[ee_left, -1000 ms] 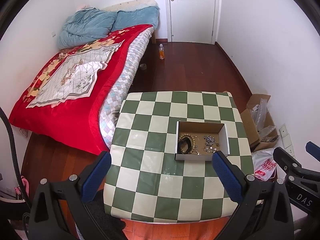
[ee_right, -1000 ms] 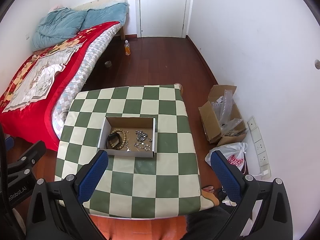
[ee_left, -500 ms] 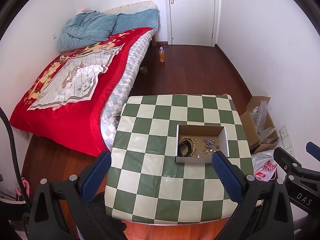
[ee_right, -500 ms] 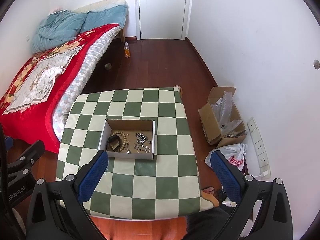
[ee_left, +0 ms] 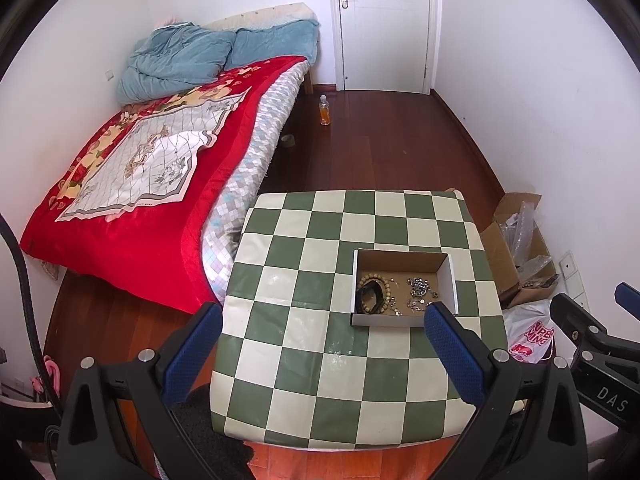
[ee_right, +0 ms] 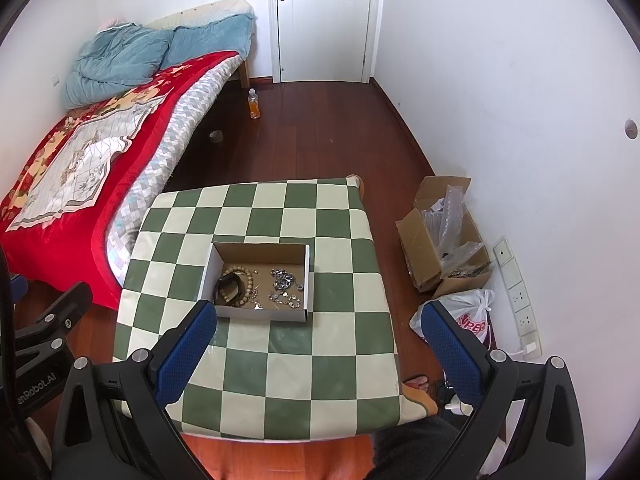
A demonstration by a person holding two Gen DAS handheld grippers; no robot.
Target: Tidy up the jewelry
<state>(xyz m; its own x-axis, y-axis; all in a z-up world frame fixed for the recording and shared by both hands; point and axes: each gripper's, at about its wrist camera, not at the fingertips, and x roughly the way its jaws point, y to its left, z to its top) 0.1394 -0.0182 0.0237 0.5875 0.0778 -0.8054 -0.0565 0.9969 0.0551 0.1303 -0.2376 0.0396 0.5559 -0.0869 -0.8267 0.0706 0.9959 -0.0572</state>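
Note:
An open cardboard box (ee_left: 451, 280) (ee_right: 307, 272) sits on a green-and-cream checkered table (ee_left: 304, 344) (ee_right: 288, 360). Inside lie a wooden bead bracelet (ee_left: 385, 284) (ee_right: 248, 276), a black band (ee_left: 370, 300) (ee_right: 228, 286) and a heap of silver jewelry (ee_left: 420, 290) (ee_right: 283, 280). My left gripper (ee_left: 322, 330) is open and empty, held high above the table's near side. My right gripper (ee_right: 318, 330) is open and empty, also high above the table. Each gripper shows at the edge of the other's view.
A bed with a red cover (ee_left: 132, 184) stands left of the table. A cardboard box with plastic wrap (ee_right: 444, 240) and a plastic bag (ee_right: 464, 316) lie on the wooden floor at the right wall. A bottle (ee_right: 253, 105) stands near the door.
Both grippers have risen and drawn back; the table and box look smaller and lower in the views. Both stay open.

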